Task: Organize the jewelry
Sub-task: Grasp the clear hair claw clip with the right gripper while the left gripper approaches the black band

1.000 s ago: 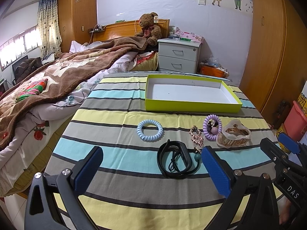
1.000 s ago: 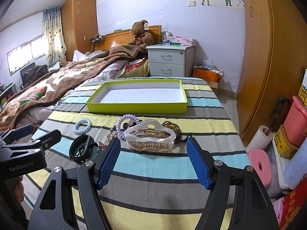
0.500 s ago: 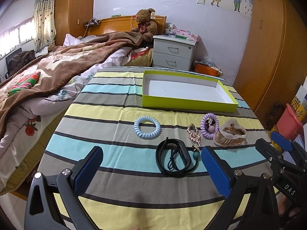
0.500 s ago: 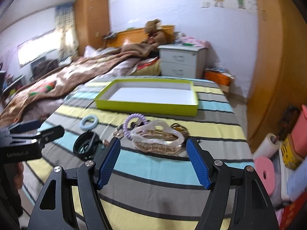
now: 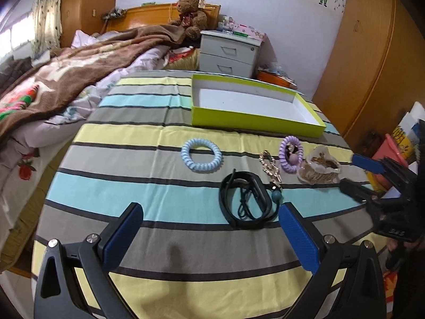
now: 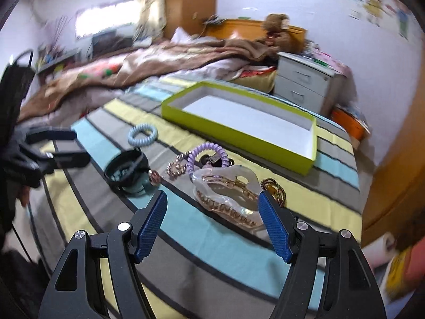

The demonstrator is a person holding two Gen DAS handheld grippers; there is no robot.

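Covering a table beside a bed, the yellow, blue and grey striped cloth [image 5: 148, 138] carries an empty lime-green cardboard tray [image 6: 239, 130], while both blue-padded grippers hover wide apart, the left gripper [image 5: 209, 235] near a black band [image 5: 245, 199], the right gripper [image 6: 212, 222] flanking a translucent pearly claw hair clip [image 6: 225, 186].

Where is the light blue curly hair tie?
In the left wrist view, the light blue hair tie lies alone on the striped cloth, left of the other jewelry, between the green tray and the black band.
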